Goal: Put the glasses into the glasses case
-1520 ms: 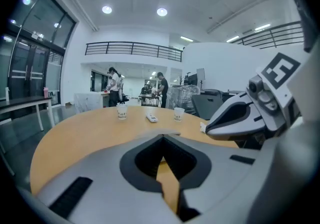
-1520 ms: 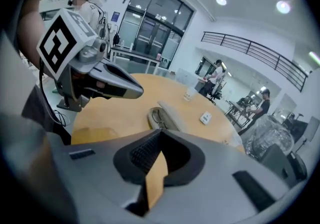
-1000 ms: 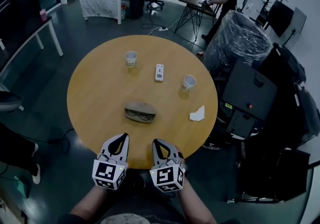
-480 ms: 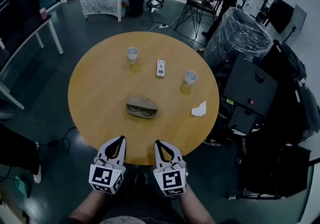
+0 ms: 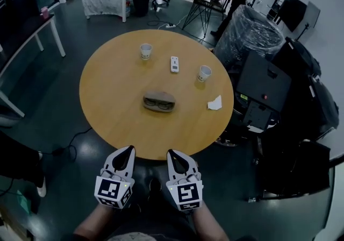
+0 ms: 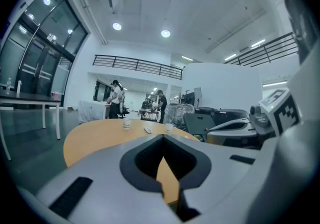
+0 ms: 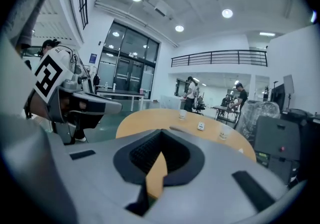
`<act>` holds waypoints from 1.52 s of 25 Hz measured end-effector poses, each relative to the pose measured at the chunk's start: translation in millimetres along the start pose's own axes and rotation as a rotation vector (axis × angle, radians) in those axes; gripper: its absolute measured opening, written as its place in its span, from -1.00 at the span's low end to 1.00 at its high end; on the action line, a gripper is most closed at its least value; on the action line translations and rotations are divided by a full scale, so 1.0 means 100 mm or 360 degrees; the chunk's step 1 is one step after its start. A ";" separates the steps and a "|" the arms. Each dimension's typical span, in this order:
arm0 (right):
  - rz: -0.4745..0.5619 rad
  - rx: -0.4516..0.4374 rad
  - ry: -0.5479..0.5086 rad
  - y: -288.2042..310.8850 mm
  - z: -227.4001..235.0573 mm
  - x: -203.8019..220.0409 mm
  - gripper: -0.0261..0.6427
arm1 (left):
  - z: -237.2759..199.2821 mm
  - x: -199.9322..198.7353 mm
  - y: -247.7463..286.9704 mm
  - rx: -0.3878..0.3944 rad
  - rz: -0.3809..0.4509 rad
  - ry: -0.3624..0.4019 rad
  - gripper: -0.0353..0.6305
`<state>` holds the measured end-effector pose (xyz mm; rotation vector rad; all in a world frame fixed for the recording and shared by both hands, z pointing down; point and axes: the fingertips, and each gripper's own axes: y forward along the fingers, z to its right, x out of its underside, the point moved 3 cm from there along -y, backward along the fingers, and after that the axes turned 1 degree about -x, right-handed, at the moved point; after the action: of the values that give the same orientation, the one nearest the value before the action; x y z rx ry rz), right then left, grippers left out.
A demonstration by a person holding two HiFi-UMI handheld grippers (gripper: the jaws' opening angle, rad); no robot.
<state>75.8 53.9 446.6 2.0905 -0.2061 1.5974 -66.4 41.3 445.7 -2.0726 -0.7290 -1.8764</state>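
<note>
Left gripper view and right gripper view show the left gripper point(image 6: 162, 137) and right gripper point(image 7: 161, 131) with jaws pressed together, empty. Well ahead on the table point(image 5: 107, 100) lie one glasses case point(image 5: 159, 97) with one pair of glasses point(image 5: 159, 107) at its near edge. Beyond are two cups point(image 5: 145, 50), one remote point(image 5: 174, 64) and one tissue point(image 5: 215, 103). I'd spread the jaws before reaching in.

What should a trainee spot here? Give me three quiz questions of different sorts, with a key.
1. Fill in: the glasses case lies near the ____ of the table.
2. True or false: the left gripper is shut on the glasses case.
3. Which lies between the left paper cup and the right paper cup? A. remote B. crumpled paper C. glasses case

Key: 1 centre; 2 false, its jaws are together and empty, short of the table's near edge; 3 A.
</note>
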 end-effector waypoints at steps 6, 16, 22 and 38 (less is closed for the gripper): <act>-0.0005 0.0055 -0.0055 -0.40 -0.44 -0.06 -0.96 | 0.06 0.10 -0.50 0.0068 -0.0029 0.0014 -0.88; -0.0038 0.0114 -0.0082 -0.78 -0.82 0.02 -0.96 | 0.19 0.30 -0.97 0.0137 -0.0043 -0.0014 -0.88; -0.0053 0.0092 -0.0081 -0.86 -1.00 0.06 -0.96 | 0.21 0.37 -1.12 0.0137 -0.0065 -0.0023 -0.88; -0.0033 0.0106 -0.0058 -1.06 -1.07 0.07 -0.96 | 0.32 0.39 -1.28 0.0135 -0.0057 -0.0035 -0.88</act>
<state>29.0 197.5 442.0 2.1663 -0.1456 1.5749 -103.2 172.8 461.3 -2.0440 -0.8415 -1.8108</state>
